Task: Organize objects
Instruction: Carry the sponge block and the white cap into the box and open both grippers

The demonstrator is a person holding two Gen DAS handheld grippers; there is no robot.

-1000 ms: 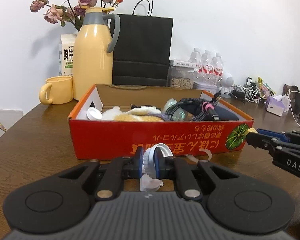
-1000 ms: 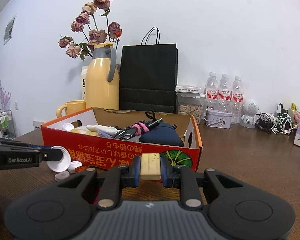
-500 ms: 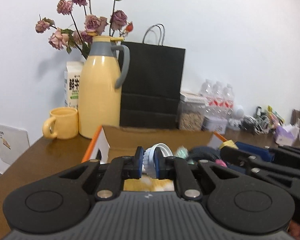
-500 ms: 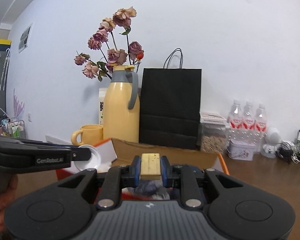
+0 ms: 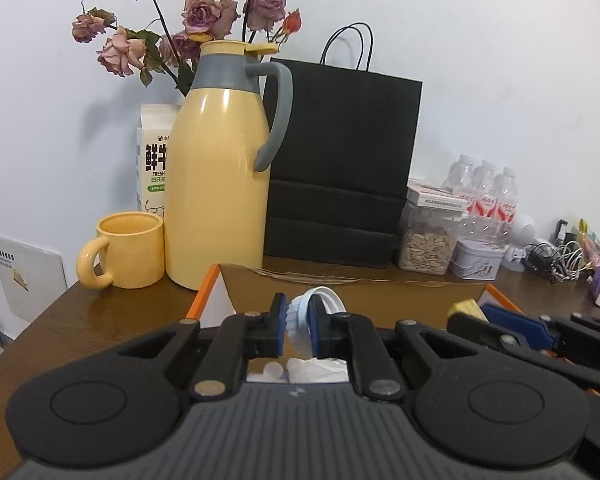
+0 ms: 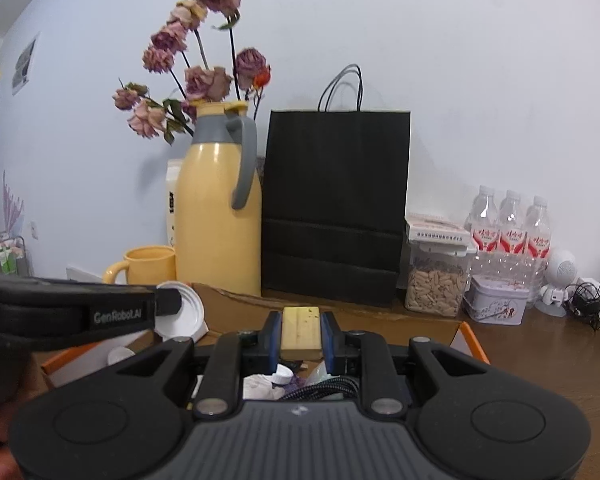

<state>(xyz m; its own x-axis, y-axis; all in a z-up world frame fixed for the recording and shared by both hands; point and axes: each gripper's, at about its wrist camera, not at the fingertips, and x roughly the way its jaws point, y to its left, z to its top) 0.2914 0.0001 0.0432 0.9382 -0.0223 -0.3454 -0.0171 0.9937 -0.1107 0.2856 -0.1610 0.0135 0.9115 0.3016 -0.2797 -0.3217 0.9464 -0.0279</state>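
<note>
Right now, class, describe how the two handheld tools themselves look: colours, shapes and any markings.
Both are black plastic. The left tool and right tool each have blue-padded fingers on black linkage arms with silver pivot bolts, two round discs and a grey ribbed base. Seen from the right wrist, the left tool's side reads "GenRobot.AI" in pale letters.

Box nearest; behind it, left to right: mug, jug, paper bag, seed jar, water bottles.

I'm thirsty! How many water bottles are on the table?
3. They stand in a row by the wall, right of the seed jar: left bottle, middle bottle, right bottle. More may hide behind.
</note>
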